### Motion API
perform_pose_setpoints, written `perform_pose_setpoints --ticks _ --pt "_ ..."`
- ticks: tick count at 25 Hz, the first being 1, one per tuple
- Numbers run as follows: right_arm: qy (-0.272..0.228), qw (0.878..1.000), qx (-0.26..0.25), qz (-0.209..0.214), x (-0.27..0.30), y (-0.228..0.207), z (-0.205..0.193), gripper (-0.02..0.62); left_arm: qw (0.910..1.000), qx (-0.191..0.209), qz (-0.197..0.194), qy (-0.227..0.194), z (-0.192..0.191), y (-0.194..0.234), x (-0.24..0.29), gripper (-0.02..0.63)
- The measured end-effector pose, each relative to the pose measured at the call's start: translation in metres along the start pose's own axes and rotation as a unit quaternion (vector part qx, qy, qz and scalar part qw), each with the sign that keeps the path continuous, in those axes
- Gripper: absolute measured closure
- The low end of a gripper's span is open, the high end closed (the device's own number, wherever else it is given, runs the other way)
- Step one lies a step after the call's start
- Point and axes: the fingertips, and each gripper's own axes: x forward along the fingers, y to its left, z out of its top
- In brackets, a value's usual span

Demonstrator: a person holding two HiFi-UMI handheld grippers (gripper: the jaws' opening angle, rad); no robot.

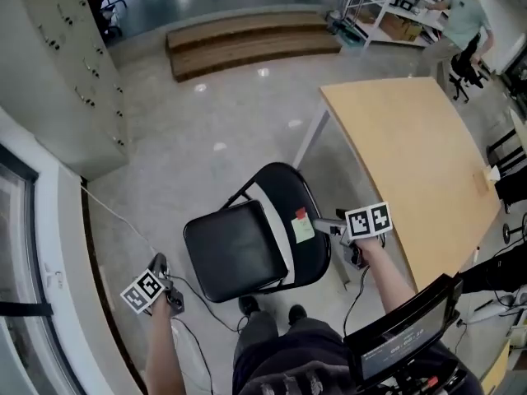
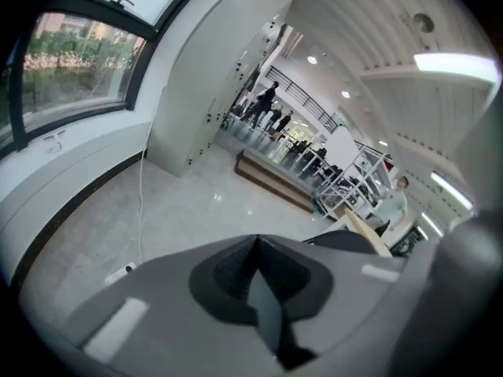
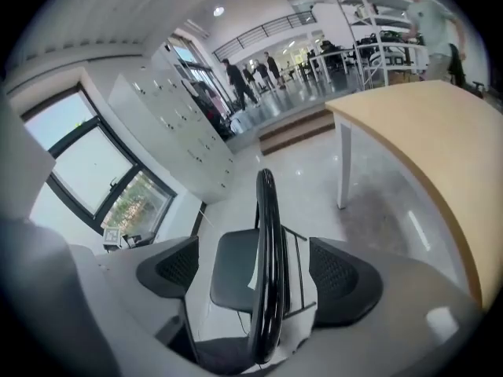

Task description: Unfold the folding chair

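Folding chair [image 1: 235, 257] seat down beside wooden table [image 1: 412, 163], R gripper [image 3: 263, 277] jaws spread wide astride backrest rim [image 3: 268, 210], not touching, L gripper [image 2: 259, 283] jaws pressed together, empty.

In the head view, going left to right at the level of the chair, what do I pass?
left gripper → black folding chair → right gripper → wooden table

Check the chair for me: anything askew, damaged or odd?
Nothing looks damaged or askew. The folding chair stands open with its seat flat. Only oddity: a green note and red tag stuck on its backrest.
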Motion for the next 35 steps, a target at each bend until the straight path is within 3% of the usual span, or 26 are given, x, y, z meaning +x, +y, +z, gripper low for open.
perform_pose_setpoints --ticks 6,13,15,17,18,19,20,22,25,29,35 --pt "-0.121 0.990 0.006 0.074 -0.078 0.014 0.017 0.156 0.9942 0.088 -0.051 -0.035 -0.001 -0.113 -0.023 0.606" --pt "-0.197 0.963 -0.057 0.176 -0.158 0.033 0.017 0.168 0.9734 0.171 -0.114 -0.102 -0.017 -0.256 -0.071 0.606" --pt "-0.210 0.953 -0.069 0.206 -0.174 0.052 0.019 0.232 0.9651 0.189 -0.135 -0.120 -0.012 -0.286 -0.091 0.606" --pt "-0.225 0.944 -0.083 0.228 -0.182 0.078 0.023 0.360 0.9566 0.207 -0.153 -0.138 0.001 -0.305 -0.112 0.605" --pt "-0.233 0.940 -0.096 0.231 -0.186 0.089 0.024 0.439 0.9524 0.215 -0.160 -0.146 0.005 -0.313 -0.123 0.606" --pt "-0.239 0.936 -0.117 0.231 -0.191 0.098 0.022 0.562 0.9481 0.222 -0.166 -0.155 0.007 -0.321 -0.134 0.605" --pt "-0.245 0.930 -0.148 0.230 -0.197 0.106 0.022 0.594 0.9431 0.229 -0.173 -0.167 0.008 -0.332 -0.145 0.606" --pt "-0.251 0.915 -0.207 0.239 -0.209 0.123 0.030 0.594 0.9321 0.240 -0.184 -0.199 0.013 -0.357 -0.166 0.605" --pt "-0.234 0.912 -0.218 0.258 -0.208 0.143 0.017 0.594 0.9302 0.262 -0.168 -0.195 0.002 -0.368 -0.192 0.606" --pt "-0.211 0.912 -0.206 0.284 -0.205 0.159 -0.008 0.594 0.9311 0.307 -0.102 -0.169 -0.024 -0.352 -0.207 0.605" --pt "-0.191 0.895 -0.220 0.337 -0.199 0.183 -0.034 0.594 0.9336 0.303 -0.086 -0.171 -0.051 -0.345 -0.239 0.604"
